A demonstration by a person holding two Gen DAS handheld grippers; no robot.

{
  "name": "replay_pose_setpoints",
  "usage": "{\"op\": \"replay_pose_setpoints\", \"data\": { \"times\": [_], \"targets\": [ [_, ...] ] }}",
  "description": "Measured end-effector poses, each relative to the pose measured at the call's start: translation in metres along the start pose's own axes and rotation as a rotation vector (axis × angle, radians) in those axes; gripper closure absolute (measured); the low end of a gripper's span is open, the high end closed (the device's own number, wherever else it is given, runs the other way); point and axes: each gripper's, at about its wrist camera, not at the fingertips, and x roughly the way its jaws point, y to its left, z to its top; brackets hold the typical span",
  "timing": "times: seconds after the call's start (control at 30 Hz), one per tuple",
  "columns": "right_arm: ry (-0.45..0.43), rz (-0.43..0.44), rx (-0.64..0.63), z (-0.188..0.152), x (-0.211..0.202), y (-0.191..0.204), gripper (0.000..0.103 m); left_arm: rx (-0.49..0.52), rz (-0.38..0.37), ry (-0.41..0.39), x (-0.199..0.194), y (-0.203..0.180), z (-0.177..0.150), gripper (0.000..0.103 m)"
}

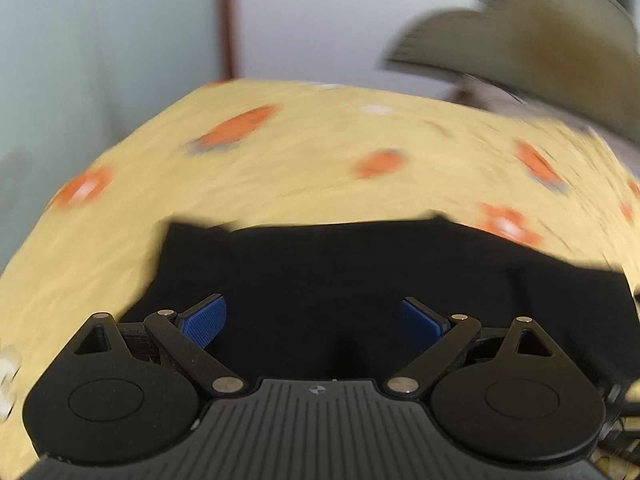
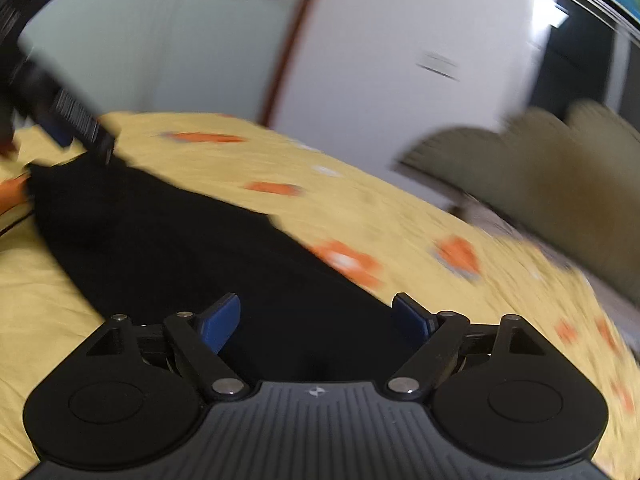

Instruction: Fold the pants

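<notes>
Through your left wrist camera, your left gripper stands with its blue pads spread wide and nothing between them. The black pants lie flat on the yellow flowered bedsheet, right under and ahead of the fingers. Their far edge runs straight across the view from left to right, so from this side you face the cloth broadside, with its long axis crossing your fingers, not running along them. A blurred olive-brown cushion or seat back sits beyond the bed at upper right; the blur hides what it is exactly.

Through your right wrist camera, your right gripper is likewise spread wide and empty. Here the pants run as a long dark band from between your fingers away to the upper left, so their long axis lies nearly along your reach. At the far end of that band the other gripper shows, blurred, over or at the cloth; whether it touches is not clear.

Each hand appears to sit at one end of the garment, neither nearer the middle. The next grasp probably turns on taking the near edge under each gripper, since both sets of fingers hang just above the fabric.
</notes>
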Motion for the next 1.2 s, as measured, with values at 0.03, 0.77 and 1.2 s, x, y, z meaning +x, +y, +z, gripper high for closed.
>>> {"op": "replay_pose_setpoints", "data": {
  "times": [0.03,0.77,1.2],
  "targets": [
    [-0.01,0.036,-0.041,0.005,0.003,0.015,0.02,-0.06,0.025,0.0,-0.004,0.025,0.002,0.008],
    [-0.222,0.15,-0.642,0.055,0.059,0.241,0.022,-0.272,0.061,0.138,0.005,0.134,-0.015,0.005],
    [-0.239,0.181,-0.708,0.06,0.081,0.266,0.092,-0.758,-0.272,0.26,0.061,0.179,-0.027,0.001]
  ]
}}
